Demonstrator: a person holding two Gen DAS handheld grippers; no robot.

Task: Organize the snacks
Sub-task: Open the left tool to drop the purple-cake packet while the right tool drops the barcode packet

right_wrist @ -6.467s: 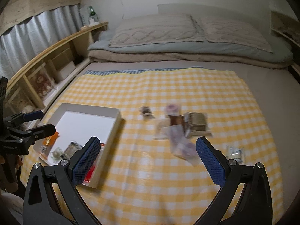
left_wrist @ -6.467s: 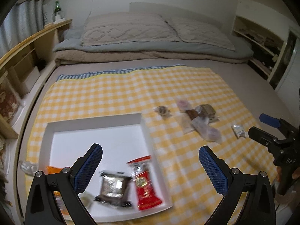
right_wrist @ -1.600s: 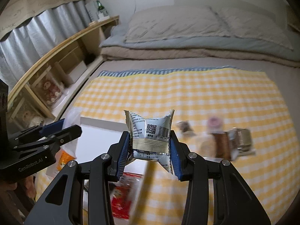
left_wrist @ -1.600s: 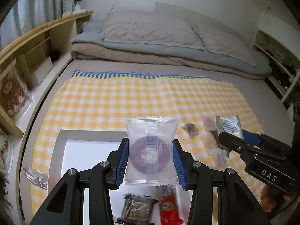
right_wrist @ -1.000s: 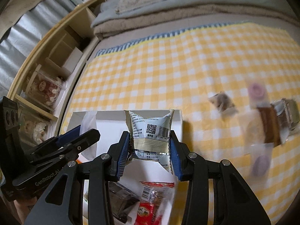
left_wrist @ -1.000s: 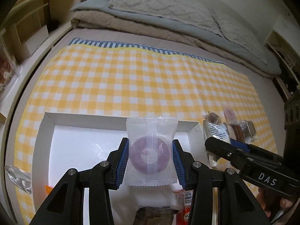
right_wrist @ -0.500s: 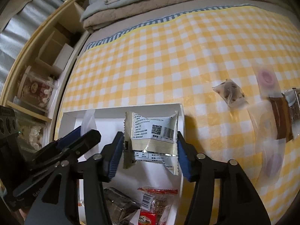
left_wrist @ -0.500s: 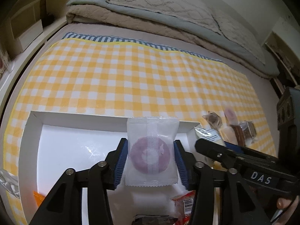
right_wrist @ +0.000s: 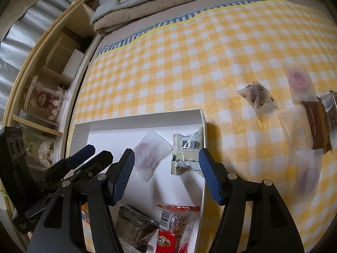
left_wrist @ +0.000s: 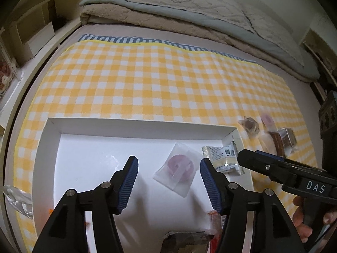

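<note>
Below, each label is keyed to the two wrist views.

Surroundings: a yellow-and-white checked cloth point(left_wrist: 168, 80) is covering the bed; folded grey and beige bedding point(left_wrist: 189, 14) is lying at its far end, and a wooden shelf unit point(right_wrist: 52, 67) is running along one side.

Loose snacks: five wrapped snacks point(right_wrist: 303, 116) are lying clustered on the cloth beside the box, some blurred.

Container: a shallow white cardboard box point(left_wrist: 137, 124) is sitting on the cloth.

Contents: a clear packet with a purple ring-shaped sweet point(left_wrist: 179, 168) is lying near the box's middle; a cream barcoded packet point(right_wrist: 187, 151) is leaning against the box's wall; a red wrapped snack point(right_wrist: 172, 227) and a dark foil packet point(right_wrist: 134, 227) are lying at the near end, with an orange wrapper partly hidden.

Left gripper point(left_wrist: 169, 181): its blue-padded fingers are spread wide over the box, holding nothing.

Right gripper point(right_wrist: 166, 176): its fingers are likewise parted and empty, hovering over the box's corner.
</note>
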